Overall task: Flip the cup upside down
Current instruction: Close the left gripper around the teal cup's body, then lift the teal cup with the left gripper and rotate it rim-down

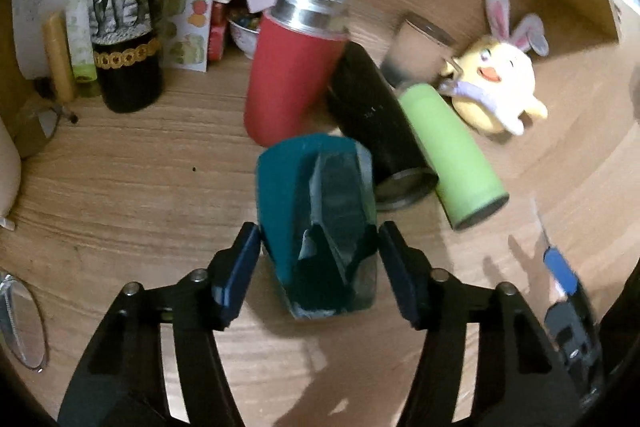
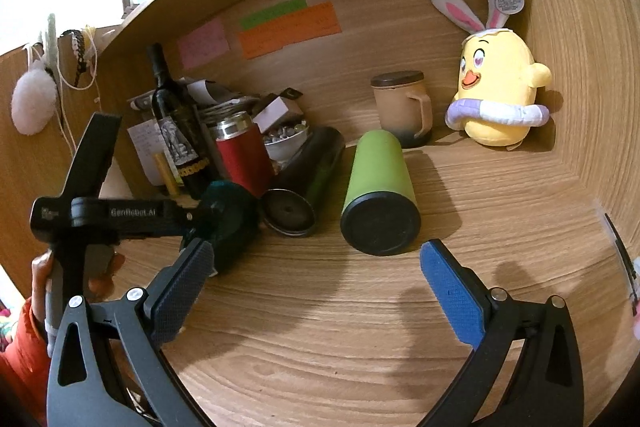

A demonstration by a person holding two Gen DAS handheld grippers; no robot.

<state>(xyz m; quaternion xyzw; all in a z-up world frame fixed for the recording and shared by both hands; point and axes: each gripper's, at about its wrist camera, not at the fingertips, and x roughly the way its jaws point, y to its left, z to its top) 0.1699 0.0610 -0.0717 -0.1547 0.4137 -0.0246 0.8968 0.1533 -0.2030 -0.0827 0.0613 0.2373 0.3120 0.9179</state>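
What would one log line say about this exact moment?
left hand-held gripper: around dark teal faceted cup, grip unclear | right hand-held gripper: open, empty | green cylindrical tumbler: lying down

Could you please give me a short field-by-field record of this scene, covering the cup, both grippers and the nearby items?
cup: teal cup, lying tilted between the left gripper's fingers
left gripper: pads at both sides of the cup, contact unclear
right gripper: open, holding nothing, above the wooden desk
upright nearby: red tumbler, wine bottle, lidded mug
lying nearby: black tumbler, green tumbler
back corner: yellow plush chick
task state: flip not finished
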